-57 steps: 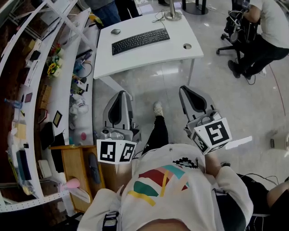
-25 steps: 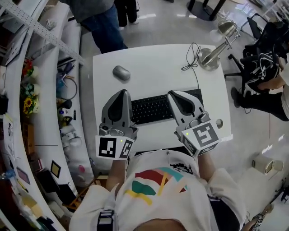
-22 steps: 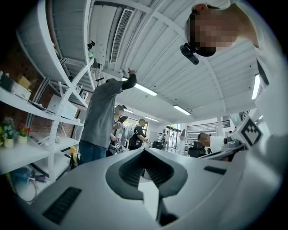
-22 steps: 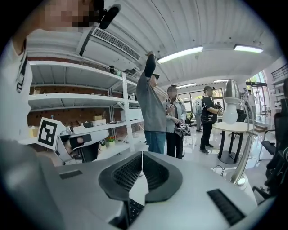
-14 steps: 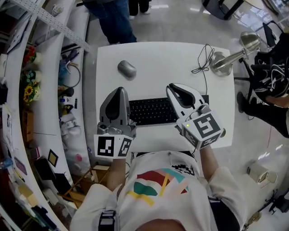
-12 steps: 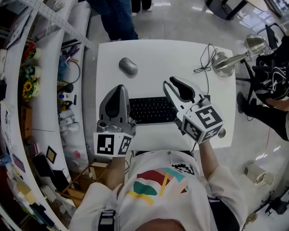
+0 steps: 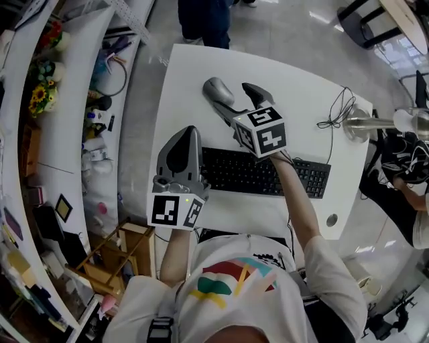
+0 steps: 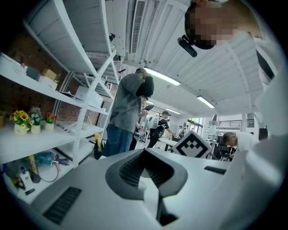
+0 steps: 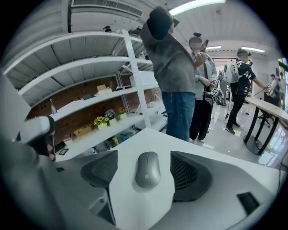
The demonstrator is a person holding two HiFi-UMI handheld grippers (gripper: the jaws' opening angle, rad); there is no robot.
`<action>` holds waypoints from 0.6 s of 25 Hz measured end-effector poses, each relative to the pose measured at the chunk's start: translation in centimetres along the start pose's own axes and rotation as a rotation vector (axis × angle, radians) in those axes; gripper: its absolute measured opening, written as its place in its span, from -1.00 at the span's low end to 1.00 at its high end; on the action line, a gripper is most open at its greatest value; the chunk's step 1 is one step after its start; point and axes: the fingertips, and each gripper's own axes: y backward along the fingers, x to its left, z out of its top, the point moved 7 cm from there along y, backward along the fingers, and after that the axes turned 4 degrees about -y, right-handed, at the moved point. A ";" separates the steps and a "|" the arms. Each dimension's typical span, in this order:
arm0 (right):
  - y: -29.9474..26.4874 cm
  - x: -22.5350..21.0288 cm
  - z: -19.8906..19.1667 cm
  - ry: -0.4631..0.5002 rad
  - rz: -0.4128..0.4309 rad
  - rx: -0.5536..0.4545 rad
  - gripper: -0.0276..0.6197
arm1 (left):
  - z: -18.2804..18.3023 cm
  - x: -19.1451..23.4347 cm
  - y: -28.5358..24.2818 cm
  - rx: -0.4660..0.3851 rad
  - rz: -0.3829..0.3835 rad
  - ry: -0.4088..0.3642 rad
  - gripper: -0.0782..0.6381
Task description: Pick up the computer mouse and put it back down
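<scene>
A grey computer mouse (image 7: 216, 88) lies on the white desk (image 7: 295, 84) near its far left part. My right gripper (image 7: 234, 99) reaches past the black keyboard (image 7: 268, 174) to it. In the right gripper view the mouse (image 9: 147, 169) rests on the desk between the two jaws. The jaws of the right gripper (image 9: 145, 158) are opening, one on each side of the mouse, and neither pad presses on it. My left gripper (image 7: 190, 132) hovers at the keyboard's left end, shut and empty. In its own view the left gripper (image 8: 145, 152) points almost level across the desk.
A desk lamp (image 7: 375, 124) and its cable (image 7: 335, 110) stand at the desk's right. A person in jeans (image 7: 204, 20) stands just beyond the far edge. Shelves with flowers (image 7: 40, 100) and clutter run along the left. Other people are farther back in the room.
My right gripper has travelled forward over the keyboard to the mouse, and its jaws, shut before, now stand apart round it. The left gripper has shifted forward a little and stays shut.
</scene>
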 end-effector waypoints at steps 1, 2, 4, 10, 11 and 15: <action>-1.3 -0.1 -0.2 0.022 -0.006 0.028 0.15 | -0.4 0.6 -0.1 0.006 0.013 0.011 -0.65; -2.5 -0.2 -0.4 0.038 -0.011 0.054 0.15 | -0.8 1.2 -0.1 0.012 0.024 0.021 -0.65; -4.4 -0.4 -1.0 0.048 -0.012 0.097 0.15 | -1.7 2.2 -0.2 0.024 0.039 0.034 -0.65; -8.3 0.4 -1.8 0.100 -0.030 0.188 0.15 | -3.7 5.3 -0.5 0.057 0.085 0.080 -0.65; -8.9 0.4 -2.0 0.118 -0.039 0.204 0.15 | -3.9 5.6 -0.5 0.059 0.091 0.087 -0.65; -10.6 -0.1 -2.8 0.135 -0.077 0.261 0.15 | -4.5 6.3 -1.0 0.055 0.095 0.094 -0.65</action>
